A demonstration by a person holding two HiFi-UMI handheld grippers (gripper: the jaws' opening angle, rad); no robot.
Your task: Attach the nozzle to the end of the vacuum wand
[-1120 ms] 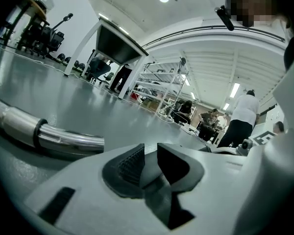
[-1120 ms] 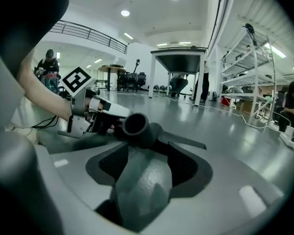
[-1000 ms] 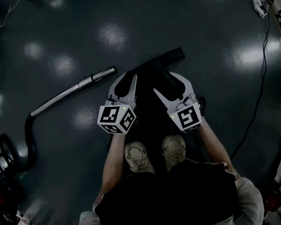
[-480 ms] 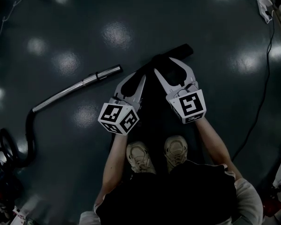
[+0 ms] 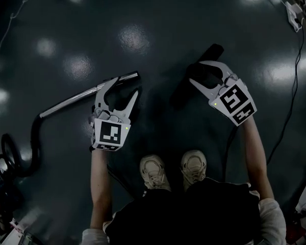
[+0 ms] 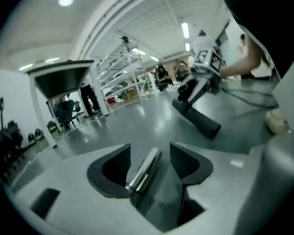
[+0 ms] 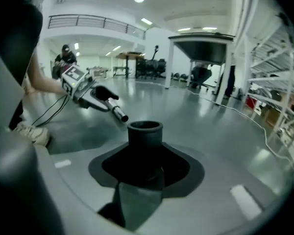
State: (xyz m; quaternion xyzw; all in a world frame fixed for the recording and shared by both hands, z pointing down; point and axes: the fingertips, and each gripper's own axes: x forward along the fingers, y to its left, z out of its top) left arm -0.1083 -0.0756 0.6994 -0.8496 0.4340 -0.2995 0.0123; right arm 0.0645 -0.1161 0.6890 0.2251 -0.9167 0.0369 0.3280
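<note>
Left of centre in the head view, the left gripper (image 5: 125, 87) straddles the shiny free end of the wand (image 5: 71, 102), which lies on the floor (image 5: 158, 24). Its jaws have just been opening and stand wide, with the tube between them unpinched, probably so it can take a squarer hold. At upper right, the right gripper (image 5: 198, 71) has just closed its jaws and clamps the black nozzle (image 5: 213, 50). It seems to be holding the nozzle aside until the wand end is secured.
</note>
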